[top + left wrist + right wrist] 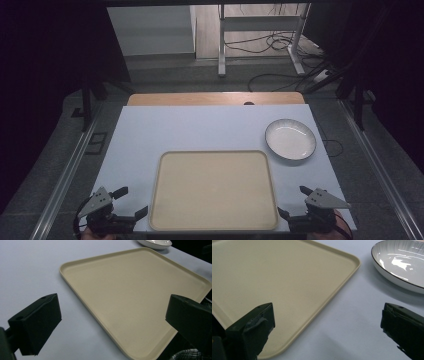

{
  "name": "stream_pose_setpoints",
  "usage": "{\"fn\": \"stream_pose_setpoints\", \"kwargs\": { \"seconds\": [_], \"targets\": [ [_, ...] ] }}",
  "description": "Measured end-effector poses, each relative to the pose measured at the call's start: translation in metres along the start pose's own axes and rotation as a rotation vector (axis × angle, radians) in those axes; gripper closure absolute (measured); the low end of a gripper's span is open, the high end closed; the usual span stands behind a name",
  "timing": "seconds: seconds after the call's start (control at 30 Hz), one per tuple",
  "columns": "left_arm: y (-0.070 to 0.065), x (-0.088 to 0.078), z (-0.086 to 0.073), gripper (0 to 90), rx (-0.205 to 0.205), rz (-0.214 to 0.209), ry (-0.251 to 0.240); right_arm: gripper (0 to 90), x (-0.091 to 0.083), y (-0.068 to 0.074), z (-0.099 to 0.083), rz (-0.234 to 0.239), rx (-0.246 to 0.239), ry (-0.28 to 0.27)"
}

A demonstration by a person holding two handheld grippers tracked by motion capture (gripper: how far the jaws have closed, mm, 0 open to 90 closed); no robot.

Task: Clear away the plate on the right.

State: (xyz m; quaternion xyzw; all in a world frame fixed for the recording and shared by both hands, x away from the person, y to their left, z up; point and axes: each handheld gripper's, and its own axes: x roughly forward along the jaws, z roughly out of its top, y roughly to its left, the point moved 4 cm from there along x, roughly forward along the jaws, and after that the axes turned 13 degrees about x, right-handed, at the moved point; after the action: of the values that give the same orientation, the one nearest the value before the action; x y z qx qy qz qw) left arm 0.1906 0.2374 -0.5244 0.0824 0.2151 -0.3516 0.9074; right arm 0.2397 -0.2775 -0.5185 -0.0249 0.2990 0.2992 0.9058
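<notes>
A beige tray (214, 190) lies empty at the near middle of the white table, also seen as the tray (130, 290) and the tray (274, 277) in the two gripper views. A white plate with a dark rim (290, 139) rests beyond the tray's far right corner, apart from it; the plate (402, 262) is close ahead in the right gripper view. My left gripper (131, 201) sits at the tray's near left corner, jaws wide open and empty (112, 322). My right gripper (294, 201) sits at the near right corner, open and empty (327, 330).
The white table sheet (200, 130) has free room left of and beyond the tray. A wooden strip (215, 98) runs along its far edge. Beyond stand a desk frame (260, 30) and floor cables (280, 75).
</notes>
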Motion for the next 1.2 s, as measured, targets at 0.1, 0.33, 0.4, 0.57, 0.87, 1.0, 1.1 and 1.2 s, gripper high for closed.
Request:
{"fn": "stream_pose_setpoints", "kwargs": {
  "seconds": [0.1, 0.33, 0.4, 0.57, 0.87, 1.0, 1.1, 1.2],
  "targets": [
    [0.000, 0.000, 0.000, 0.0, 0.002, -0.003, 0.001, 0.0, 0.000, -0.001, 0.000, -0.005, 0.000, 0.003],
    [0.000, 0.000, 0.000, 0.0, -0.002, -0.004, -0.002, 0.0, 0.001, 0.000, 0.000, -0.015, -0.011, 0.018],
    [0.000, 0.000, 0.000, 0.0, -0.002, -0.004, -0.002, 0.0, 0.001, 0.000, 0.000, -0.018, -0.014, 0.018],
    [0.000, 0.000, 0.000, 0.0, 0.001, -0.004, 0.001, 0.0, 0.001, -0.001, 0.002, -0.033, -0.023, 0.004],
    [0.000, 0.001, 0.000, 0.1, 0.004, -0.004, 0.008, 0.0, 0.004, -0.002, 0.007, -0.036, -0.039, -0.011],
    [0.000, 0.001, 0.000, 0.4, 0.004, -0.003, 0.007, 0.0, 0.005, -0.004, 0.008, -0.041, -0.046, -0.009],
    [0.000, 0.000, 0.000, 0.4, 0.004, 0.000, 0.005, 0.0, 0.007, -0.006, 0.010, -0.052, -0.044, -0.018],
    [0.000, 0.000, 0.000, 0.2, 0.002, 0.002, -0.002, 0.0, 0.008, -0.008, 0.011, -0.050, -0.034, -0.026]
  ]
}}
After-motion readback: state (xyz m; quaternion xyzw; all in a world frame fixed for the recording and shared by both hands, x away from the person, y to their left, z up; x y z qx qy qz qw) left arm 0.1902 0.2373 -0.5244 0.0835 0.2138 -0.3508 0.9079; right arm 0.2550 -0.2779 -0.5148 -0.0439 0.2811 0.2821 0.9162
